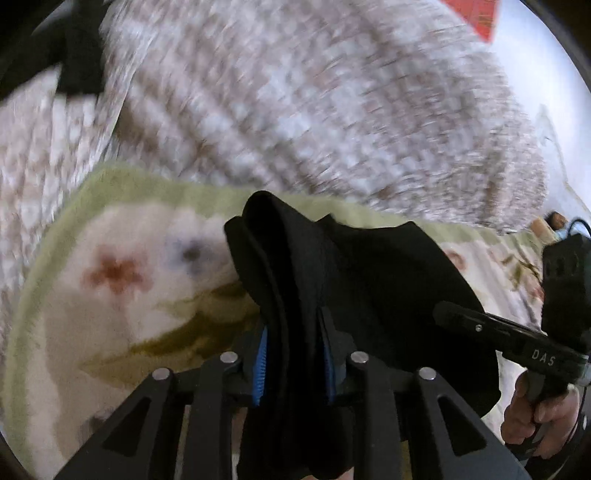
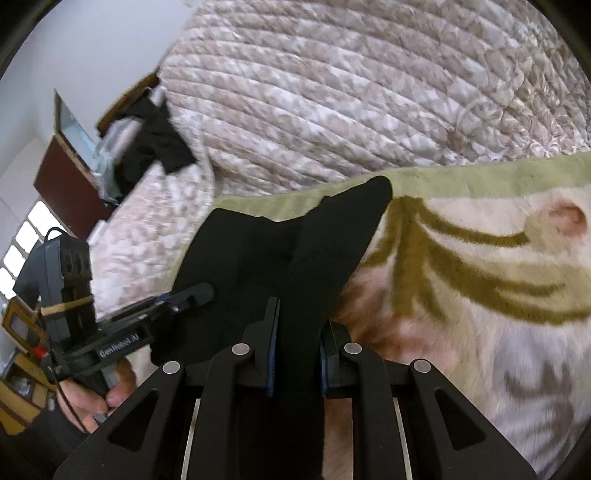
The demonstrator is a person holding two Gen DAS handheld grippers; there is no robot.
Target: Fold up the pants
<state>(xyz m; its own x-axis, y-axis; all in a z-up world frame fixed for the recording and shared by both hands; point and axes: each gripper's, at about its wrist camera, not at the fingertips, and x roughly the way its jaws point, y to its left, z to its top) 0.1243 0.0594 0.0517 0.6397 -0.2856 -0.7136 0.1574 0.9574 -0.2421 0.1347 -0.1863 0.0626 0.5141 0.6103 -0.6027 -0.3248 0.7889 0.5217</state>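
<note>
The black pants (image 1: 354, 258) hang bunched between the blue pads of my left gripper (image 1: 293, 325), which is shut on a thick fold of them. In the right wrist view the same pants (image 2: 240, 258) run up between the pads of my right gripper (image 2: 299, 317), which is shut on a flat strip of the cloth. The pants stretch between the two grippers above a floral blanket (image 2: 461, 258). The other gripper shows at the edge of each view, held by a hand (image 1: 532, 406) on the right and a hand (image 2: 103, 395) on the left.
The floral blanket (image 1: 110, 295), cream with a green border, lies on a quilted beige bedspread (image 2: 332, 92). Another black garment (image 2: 155, 144) lies at the far left of the bed. Dark wooden furniture (image 2: 66, 177) stands beyond it. A red object (image 1: 476, 14) sits at the top right.
</note>
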